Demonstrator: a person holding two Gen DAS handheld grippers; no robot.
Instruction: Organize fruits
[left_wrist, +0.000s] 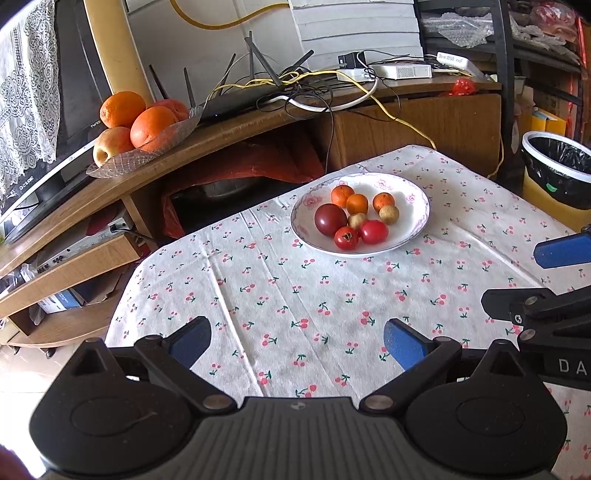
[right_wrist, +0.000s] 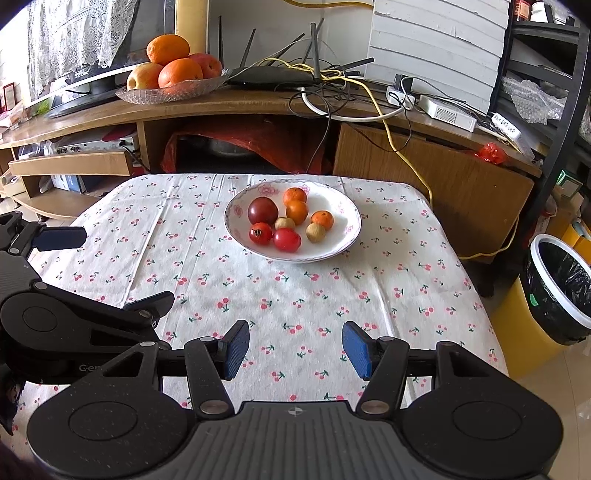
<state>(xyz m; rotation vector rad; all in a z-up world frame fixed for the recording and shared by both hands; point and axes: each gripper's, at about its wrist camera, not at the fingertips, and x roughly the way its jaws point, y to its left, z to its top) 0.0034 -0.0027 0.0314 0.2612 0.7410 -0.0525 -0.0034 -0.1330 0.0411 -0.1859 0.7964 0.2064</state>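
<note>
Fruits lie together in a white plate (right_wrist: 343, 240) near the far edge of the table (right_wrist: 207, 280): a dark tomato (right_wrist: 262, 210), two red tomatoes (right_wrist: 287, 239), three small oranges (right_wrist: 296, 212) and two tan round fruits (right_wrist: 316, 232). Nothing else sits on the cherry-print cloth. Left gripper (left_wrist: 295, 341) and right gripper (right_wrist: 295, 349) hover side by side over the near edge, jaws wide apart, nothing between them. A bin (right_wrist: 561, 291) stands beside the table's right edge

Bare tablecloth (right_wrist: 295, 295) lies open up to the plate (right_wrist: 347, 236); seemingly nothing between.
</note>
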